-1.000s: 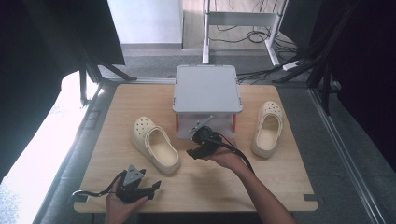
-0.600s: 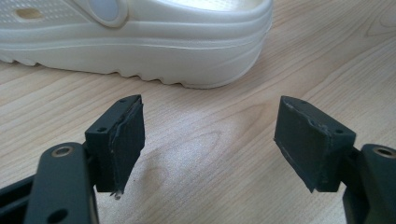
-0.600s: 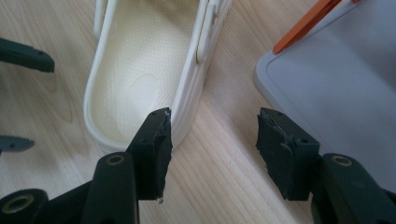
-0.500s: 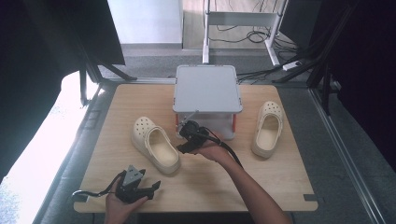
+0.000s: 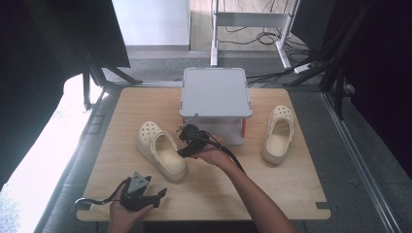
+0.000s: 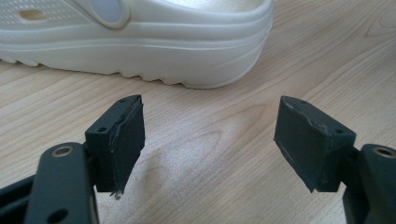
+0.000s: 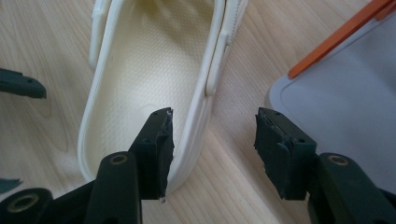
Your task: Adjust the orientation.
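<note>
Cream foam clog (image 5: 161, 150) lies on the wooden desk (image 5: 291, 189), left of the grey lidded box (image 5: 215, 92). We hold the right gripper (image 5: 187, 143) over the clog's heel end; its fingers (image 7: 156, 144) have just been closing a little yet stand apart, one above the clog's inside, the other above the desk, with the side wall between them, unclamped. We hold the left gripper (image 5: 150, 196) low near the desk's front edge, fingers (image 6: 122, 140) wide apart and empty. A second clog (image 5: 278, 133) lies right of the box.
</note>
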{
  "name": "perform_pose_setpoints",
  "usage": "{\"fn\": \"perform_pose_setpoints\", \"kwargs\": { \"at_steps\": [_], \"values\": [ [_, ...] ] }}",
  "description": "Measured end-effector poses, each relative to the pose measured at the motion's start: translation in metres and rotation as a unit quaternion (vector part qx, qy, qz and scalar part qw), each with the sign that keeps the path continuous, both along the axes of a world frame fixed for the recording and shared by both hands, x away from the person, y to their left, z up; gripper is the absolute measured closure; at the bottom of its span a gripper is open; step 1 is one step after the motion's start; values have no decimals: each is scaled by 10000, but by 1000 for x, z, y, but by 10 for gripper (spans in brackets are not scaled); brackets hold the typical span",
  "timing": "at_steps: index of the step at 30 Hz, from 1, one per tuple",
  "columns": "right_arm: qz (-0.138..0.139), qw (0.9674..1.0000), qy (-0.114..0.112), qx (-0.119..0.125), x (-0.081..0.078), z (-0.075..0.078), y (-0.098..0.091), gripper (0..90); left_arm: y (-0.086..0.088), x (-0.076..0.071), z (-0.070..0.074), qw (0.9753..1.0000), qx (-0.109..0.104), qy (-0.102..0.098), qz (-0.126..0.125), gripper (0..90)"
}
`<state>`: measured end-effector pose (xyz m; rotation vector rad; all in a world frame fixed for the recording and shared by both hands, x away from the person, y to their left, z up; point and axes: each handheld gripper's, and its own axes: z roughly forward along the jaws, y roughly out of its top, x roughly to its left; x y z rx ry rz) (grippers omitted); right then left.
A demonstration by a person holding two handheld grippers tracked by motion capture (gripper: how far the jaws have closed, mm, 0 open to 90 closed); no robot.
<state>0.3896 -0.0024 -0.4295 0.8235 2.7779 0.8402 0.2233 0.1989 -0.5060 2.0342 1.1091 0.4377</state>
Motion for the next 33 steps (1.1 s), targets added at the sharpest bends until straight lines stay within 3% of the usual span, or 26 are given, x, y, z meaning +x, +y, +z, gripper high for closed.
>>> {"fn": "perform_pose_setpoints", "kwargs": {
  "at_steps": [18,26,33],
  "values": [
    [-105,9997,18,-233,21,-9,37,535,0,0,0,10000,13,1,-25,250],
    [-106,9987,176,-461,35,-11,54,586,0,0,0,10000,-1,-15,-8,249],
    [-137,9982,249,-519,43,-15,64,653,0,0,0,10000,2,-19,-10,249]
  ]
}}
